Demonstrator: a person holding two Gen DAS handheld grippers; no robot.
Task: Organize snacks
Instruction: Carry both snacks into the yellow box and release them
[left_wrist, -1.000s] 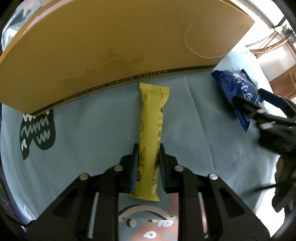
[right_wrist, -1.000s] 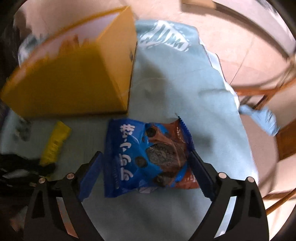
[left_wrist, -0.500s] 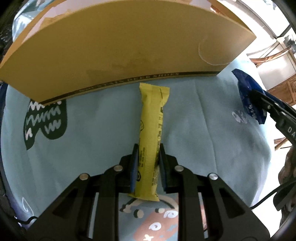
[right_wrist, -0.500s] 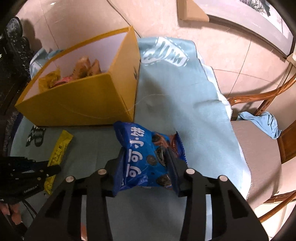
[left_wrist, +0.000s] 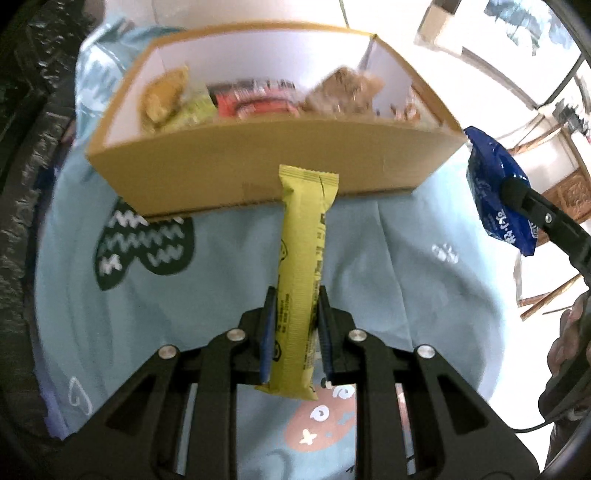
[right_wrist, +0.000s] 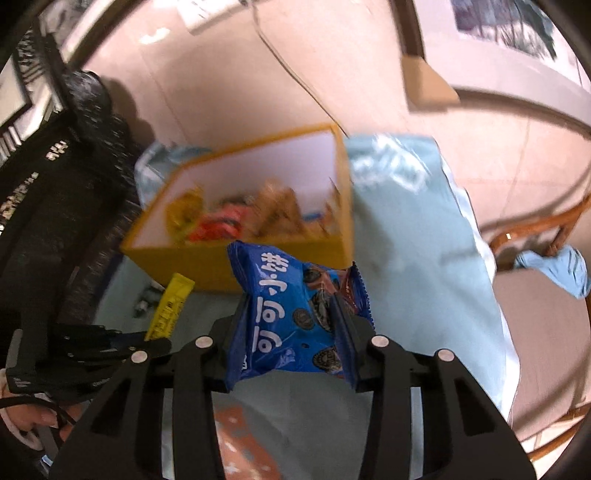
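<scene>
Above the blue cloth (left_wrist: 229, 280), both grippers are holding snacks up in the air, in front of the box (left_wrist: 258, 173). On the far left, past the cloth's edge, something dark (left_wrist: 22, 147) is sitting close by. The box is standing open at the top, and its near wall is facing the grippers. Snacks (left_wrist: 255, 99) are already lying inside it, with some white wall showing above them.

Next, the left gripper (left_wrist: 293, 325) is pointing straight at the box, and its two fingers are squeezing the yellow bar (left_wrist: 303, 266) near its back end. The bar's long side is running away from the camera, and its far tip is reaching over the box's near wall.

Over on the right, the right gripper (right_wrist: 291, 328) is pinching the blue bag (right_wrist: 284, 314), which is sticking up and forward toward the box. Right of the box, bare cloth is stretching to the edge, with a wooden chair (right_wrist: 535, 229) beyond it.
</scene>
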